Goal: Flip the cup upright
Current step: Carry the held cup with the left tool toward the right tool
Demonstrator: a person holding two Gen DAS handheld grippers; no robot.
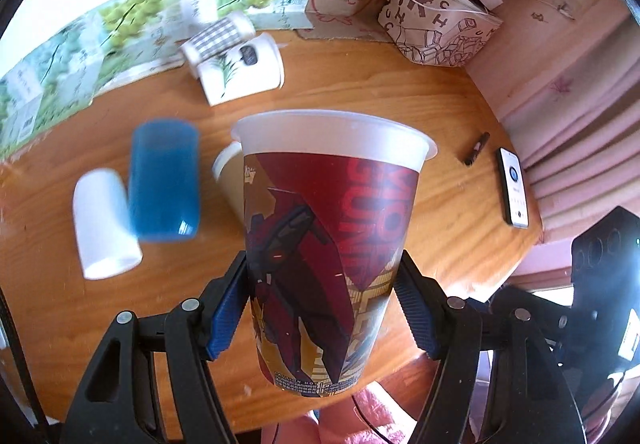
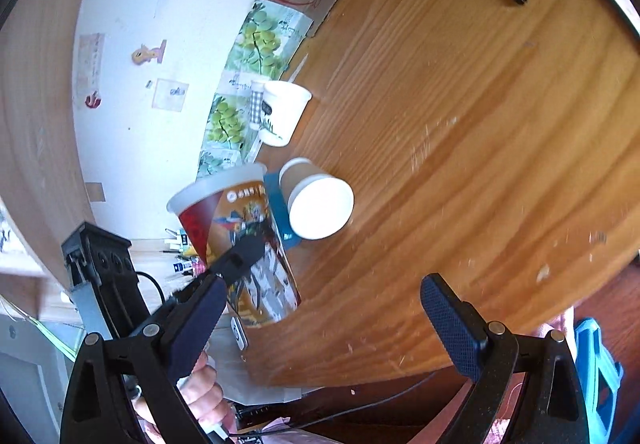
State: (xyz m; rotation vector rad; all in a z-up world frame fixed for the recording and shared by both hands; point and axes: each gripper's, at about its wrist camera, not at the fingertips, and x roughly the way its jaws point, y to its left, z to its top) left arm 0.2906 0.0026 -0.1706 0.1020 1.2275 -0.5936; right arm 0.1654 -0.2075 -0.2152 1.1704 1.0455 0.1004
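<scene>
Printed cup held rim-up above the table, ready to be set down.

The wooden table (image 1: 420, 91) carries several cups lying on their sides: a blue cup (image 1: 164, 179), a white cup (image 1: 105, 224), a brown paper cup (image 2: 316, 199) and a pair at the back by the wall. The printed cup (image 1: 328, 244) is clamped by its lower half in the left hand-held gripper (image 1: 324, 308), mouth uppermost and leaning slightly; it appears clear of the table, though the base is poorly seen. The right hand-held gripper (image 2: 320, 320) stands spread wide with nothing between its fingers. To finish well, level the cup, lower it onto bare wood away from the brown paper cup, and let go only once the base sits flat.
</scene>
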